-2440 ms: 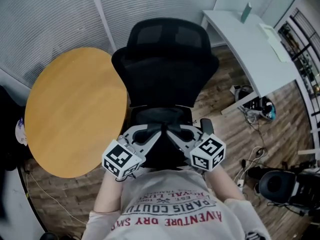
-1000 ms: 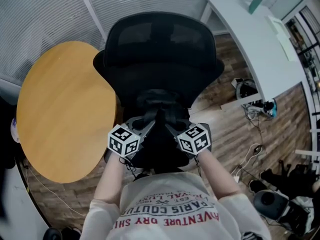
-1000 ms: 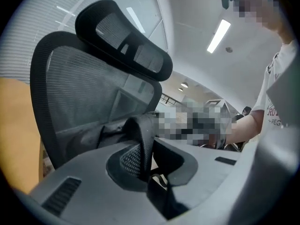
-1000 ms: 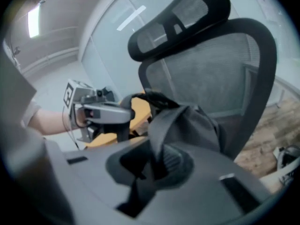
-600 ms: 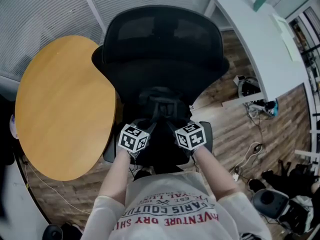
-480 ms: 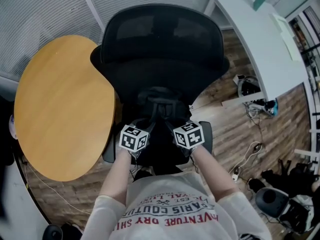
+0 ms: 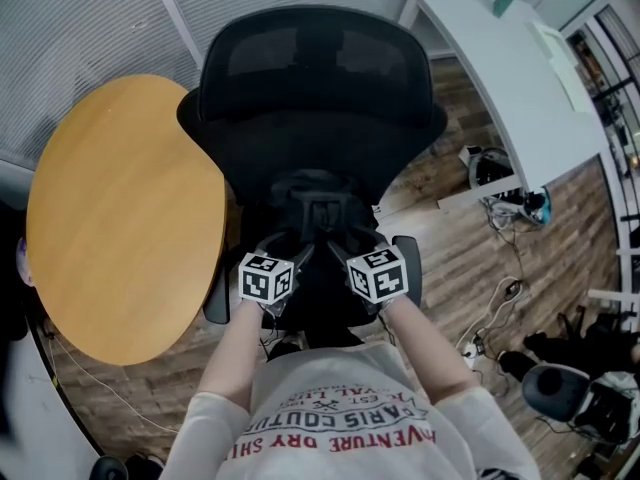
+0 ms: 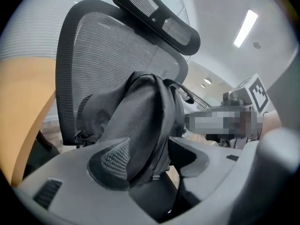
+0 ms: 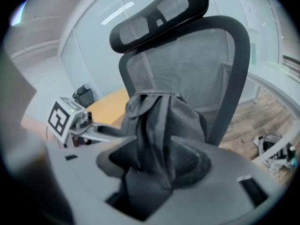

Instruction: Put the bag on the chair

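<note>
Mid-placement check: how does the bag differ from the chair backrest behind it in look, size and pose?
Material: the bag is soft, creased dark fabric; the chair backrest is taut, see-through mesh in a rigid frame.
Size: the bag is narrower and lower, its top reaching only partway up the chair backrest, which carries a headrest above.
Pose: the bag slumps in folds; the chair backrest stands in a smooth curve.
Both are dark.

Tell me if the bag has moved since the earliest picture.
Yes. The bag has gone forward, away from the person and closer to the chair backrest.
</note>
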`<state>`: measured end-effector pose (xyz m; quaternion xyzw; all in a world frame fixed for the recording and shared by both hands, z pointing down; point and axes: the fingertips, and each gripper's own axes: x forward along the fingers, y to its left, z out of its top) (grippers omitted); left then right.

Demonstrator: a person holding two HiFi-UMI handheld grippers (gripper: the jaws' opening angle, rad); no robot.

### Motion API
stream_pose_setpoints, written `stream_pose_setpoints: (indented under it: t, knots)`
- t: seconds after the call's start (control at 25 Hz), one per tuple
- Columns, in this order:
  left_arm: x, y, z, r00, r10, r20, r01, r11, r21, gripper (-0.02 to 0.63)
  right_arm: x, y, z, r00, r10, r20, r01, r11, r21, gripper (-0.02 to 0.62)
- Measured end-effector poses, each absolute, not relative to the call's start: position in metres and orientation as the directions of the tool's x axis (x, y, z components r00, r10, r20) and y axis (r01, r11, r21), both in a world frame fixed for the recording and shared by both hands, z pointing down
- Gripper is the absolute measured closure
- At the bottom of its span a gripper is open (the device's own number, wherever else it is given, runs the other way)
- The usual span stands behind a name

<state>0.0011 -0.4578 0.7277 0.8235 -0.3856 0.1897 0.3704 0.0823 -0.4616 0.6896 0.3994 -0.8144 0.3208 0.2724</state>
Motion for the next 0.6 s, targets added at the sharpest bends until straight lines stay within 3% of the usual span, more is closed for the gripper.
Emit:
stream_pose_setpoints:
  t: [0.16,0.32,0.4,0.48,0.6]
  knots:
    - [-0.01,-0.46,0.701,0.618,-0.562,0.55,-0.786,-0.411,0.462,0.334,0.085,-0.455,0.655,-0.521,-0.56,0.644,-0.834,0.495,-0.244,0.376]
    - [-0.014,-0.452,0.668,0.614,-0.591,0.523,-0.789,-0.448,0.42,0.339,0.089,-0.444,0.619,-0.497,-0.645,0.58,-0.853,0.487,-0.188,0.518]
    - [-0.016,-0.444,0.652,0.618,-0.598,0.511,-0.786,-0.484,0.385,0.412,0.086,-0.436,0.602,-0.498,-0.665,0.556,-0.851,0.499,-0.164,0.542]
    - [-0.022,-0.437,0.631,0.619,-0.626,0.475,-0.785,-0.511,0.35,0.53,0.08,-0.427,0.583,-0.502,-0.683,0.531,-0.847,0.514,-0.139,0.554]
    - [-0.029,-0.423,0.594,0.644,-0.656,0.394,-0.765,-0.555,0.327,0.569,0.071,-0.412,0.556,-0.502,-0.721,0.478,-0.847,0.521,-0.105,0.561]
